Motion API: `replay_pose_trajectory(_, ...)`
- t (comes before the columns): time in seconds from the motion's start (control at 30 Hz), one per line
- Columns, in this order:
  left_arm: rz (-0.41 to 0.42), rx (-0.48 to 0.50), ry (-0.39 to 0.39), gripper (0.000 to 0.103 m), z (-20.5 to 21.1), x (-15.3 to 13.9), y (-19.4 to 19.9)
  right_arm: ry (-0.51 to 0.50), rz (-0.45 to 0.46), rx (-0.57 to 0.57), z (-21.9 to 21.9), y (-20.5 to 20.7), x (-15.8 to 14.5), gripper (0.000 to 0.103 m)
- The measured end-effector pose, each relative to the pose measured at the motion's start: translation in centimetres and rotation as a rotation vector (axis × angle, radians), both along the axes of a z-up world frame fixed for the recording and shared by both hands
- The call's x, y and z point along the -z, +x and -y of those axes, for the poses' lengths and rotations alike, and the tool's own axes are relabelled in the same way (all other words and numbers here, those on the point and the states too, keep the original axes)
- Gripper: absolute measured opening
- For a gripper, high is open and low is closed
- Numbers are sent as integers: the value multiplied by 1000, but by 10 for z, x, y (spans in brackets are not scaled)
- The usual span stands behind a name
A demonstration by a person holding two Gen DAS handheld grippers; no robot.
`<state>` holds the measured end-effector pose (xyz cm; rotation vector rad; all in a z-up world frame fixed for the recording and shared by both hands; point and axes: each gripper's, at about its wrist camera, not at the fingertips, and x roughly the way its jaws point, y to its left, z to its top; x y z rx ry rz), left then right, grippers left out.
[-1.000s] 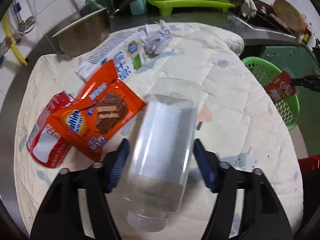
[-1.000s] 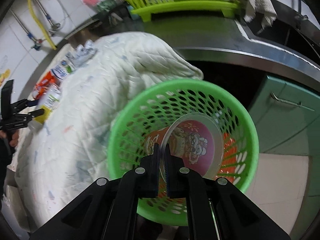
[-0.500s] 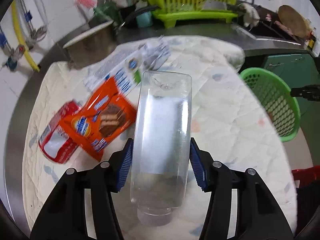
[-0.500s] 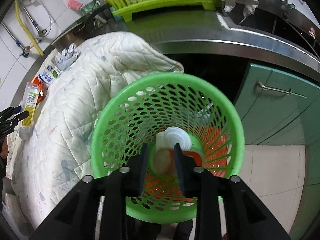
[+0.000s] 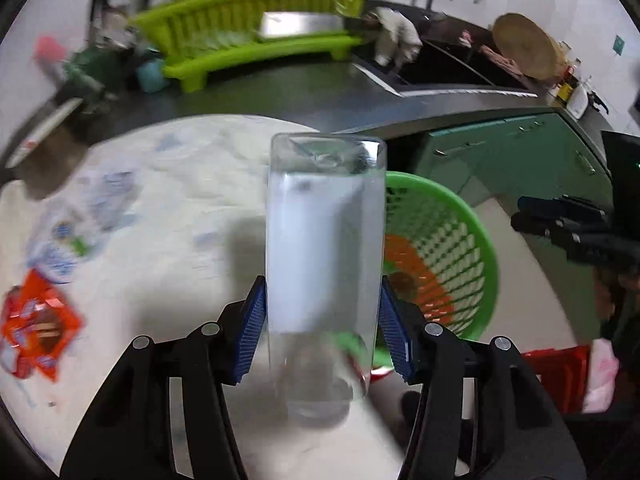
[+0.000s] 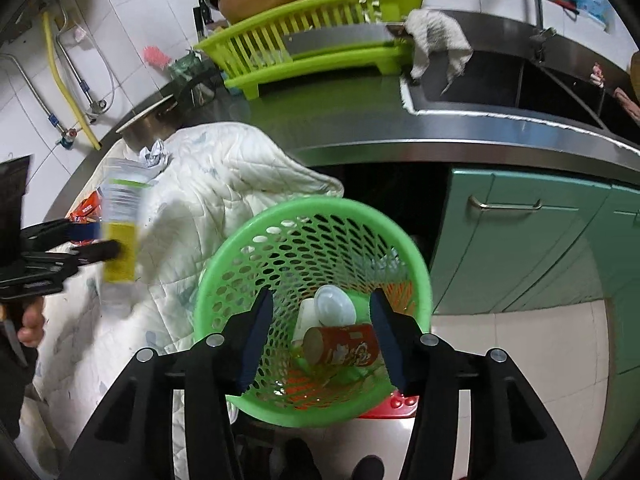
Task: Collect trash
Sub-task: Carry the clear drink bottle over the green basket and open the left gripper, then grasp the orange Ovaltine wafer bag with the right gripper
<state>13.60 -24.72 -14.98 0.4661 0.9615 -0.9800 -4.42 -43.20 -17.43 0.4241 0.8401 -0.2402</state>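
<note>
Left wrist view: left gripper [image 5: 322,320] jaws clamped mid-body on a clear plastic bottle [image 5: 324,248], lifted over the quilted surface [image 5: 168,208], beside the green basket [image 5: 476,240]. Bottle looked light, thin-walled, slick; mid-body grip suited it.

Right wrist view: right gripper [image 6: 320,332] jaws had just been opening, half-wide, empty, above the basket [image 6: 224,264] holding a red cup [image 6: 344,344].

Clear plastic bottle [image 5: 324,248], base up, is clamped above the quilt, beside the green basket [image 6: 240,264]. Red cup [image 6: 344,344] and white lid [image 6: 334,304], probably, are seen inside the basket.
</note>
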Motion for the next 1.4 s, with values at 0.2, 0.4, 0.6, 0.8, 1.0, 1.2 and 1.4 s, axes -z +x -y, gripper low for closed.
replay_pose_trajectory(0.2,-80,10,48,54,53,32,-17,-50,22,2,-1,-18,-11,54)
replay_pose_trajectory(0.4,-98,14,45,61,74,40,-28,-55,43,9,-1,-31,-17,56)
replay_pose_trajectory(0.6,-75,17,7,67,69,23,-36,-56,62,4,-5,-35,-25,57)
replay_pose_trajectory(0.8,-50,-67,-29,67,31,1,-23,-67,90,-34,-16,-24,-36,60)
replay_pose_trajectory(1.0,1,-203,-53,67,-32,-17,2,-84,98,-113,-35,2,-43,60)
replay_pose_trajectory(1.2,45,-370,-66,67,-110,-30,34,-96,114,-236,-67,44,-52,60)
replay_pose_trajectory(1.4,70,-514,-79,67,-180,-38,55,-114,131,-383,-105,90,-62,60)
